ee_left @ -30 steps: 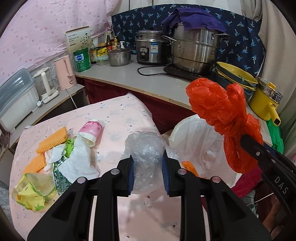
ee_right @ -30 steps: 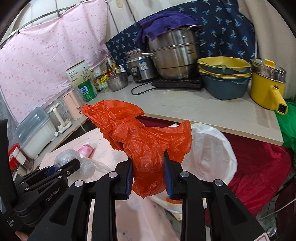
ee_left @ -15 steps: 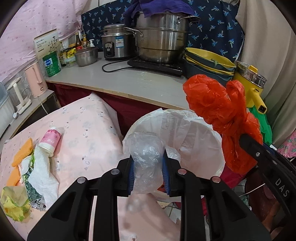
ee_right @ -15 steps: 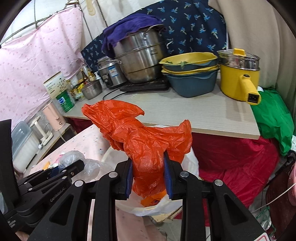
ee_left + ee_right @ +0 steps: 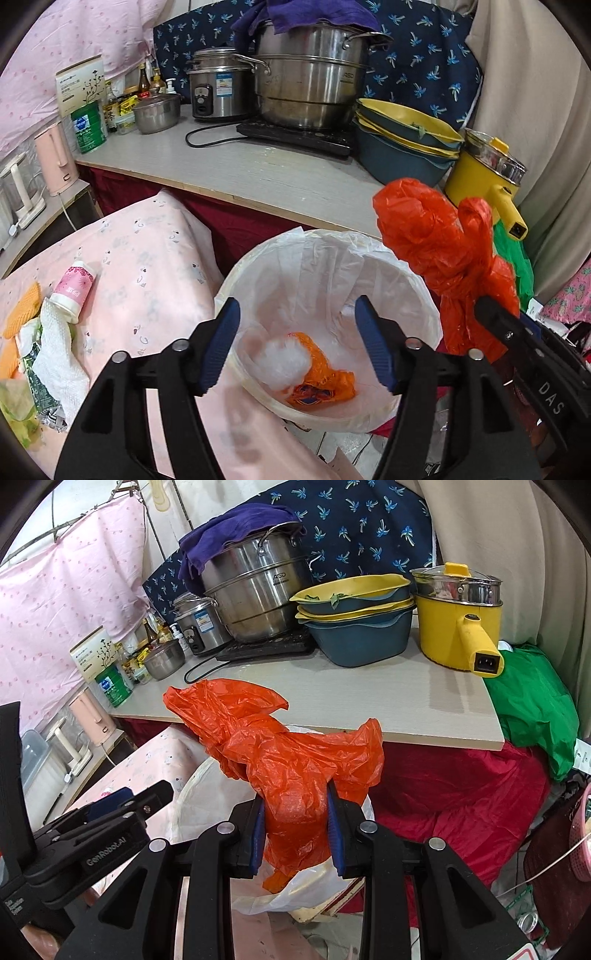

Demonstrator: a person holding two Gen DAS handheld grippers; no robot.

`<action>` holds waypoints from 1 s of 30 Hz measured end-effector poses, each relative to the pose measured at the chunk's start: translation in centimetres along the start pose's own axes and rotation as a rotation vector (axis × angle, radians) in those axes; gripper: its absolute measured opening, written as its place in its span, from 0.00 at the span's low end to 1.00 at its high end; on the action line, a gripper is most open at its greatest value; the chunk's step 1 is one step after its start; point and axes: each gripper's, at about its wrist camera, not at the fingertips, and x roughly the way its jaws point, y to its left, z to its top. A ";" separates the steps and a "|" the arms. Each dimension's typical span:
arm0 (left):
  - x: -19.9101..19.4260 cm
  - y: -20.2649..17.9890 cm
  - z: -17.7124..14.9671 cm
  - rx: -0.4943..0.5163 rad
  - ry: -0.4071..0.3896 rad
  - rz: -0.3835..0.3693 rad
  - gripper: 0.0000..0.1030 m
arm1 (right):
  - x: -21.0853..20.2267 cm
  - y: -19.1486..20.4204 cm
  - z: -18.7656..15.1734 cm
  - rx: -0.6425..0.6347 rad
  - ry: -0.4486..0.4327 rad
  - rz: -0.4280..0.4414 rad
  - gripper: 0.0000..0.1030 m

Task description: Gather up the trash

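The left tool [image 5: 297, 345] gapes apart at lower centre, over the white-lined round trash bin [image 5: 417, 284]. The right tool [image 5: 295, 829] is clamped on a crumpled orange plastic bag [image 5: 280, 746] mid-frame.

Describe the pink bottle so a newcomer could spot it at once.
Start at the pink tablecloth left of the white-lined bin. At its left edge lies a trash pile; the pink bottle lies tilted at its top, against white tissue. It alone is a white-capped cylinder.
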 end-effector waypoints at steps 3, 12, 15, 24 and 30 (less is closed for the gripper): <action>-0.2 0.8 0.1 -0.018 -0.004 0.000 0.62 | 0.6 0.3 -0.1 -0.004 0.009 0.006 0.26; -1.2 3.2 -0.2 -0.056 -0.016 0.038 0.64 | 2.1 1.6 -0.4 -0.022 0.047 0.023 0.28; -1.5 3.9 -0.5 -0.068 -0.018 0.055 0.65 | 2.7 2.3 -0.4 -0.034 0.056 0.027 0.30; -2.4 5.8 -1.4 -0.087 -0.017 0.098 0.68 | 2.9 4.5 0.1 -0.056 0.035 0.041 0.46; -3.2 7.1 -1.9 -0.105 -0.020 0.116 0.68 | 2.0 5.9 0.2 -0.075 0.020 0.060 0.49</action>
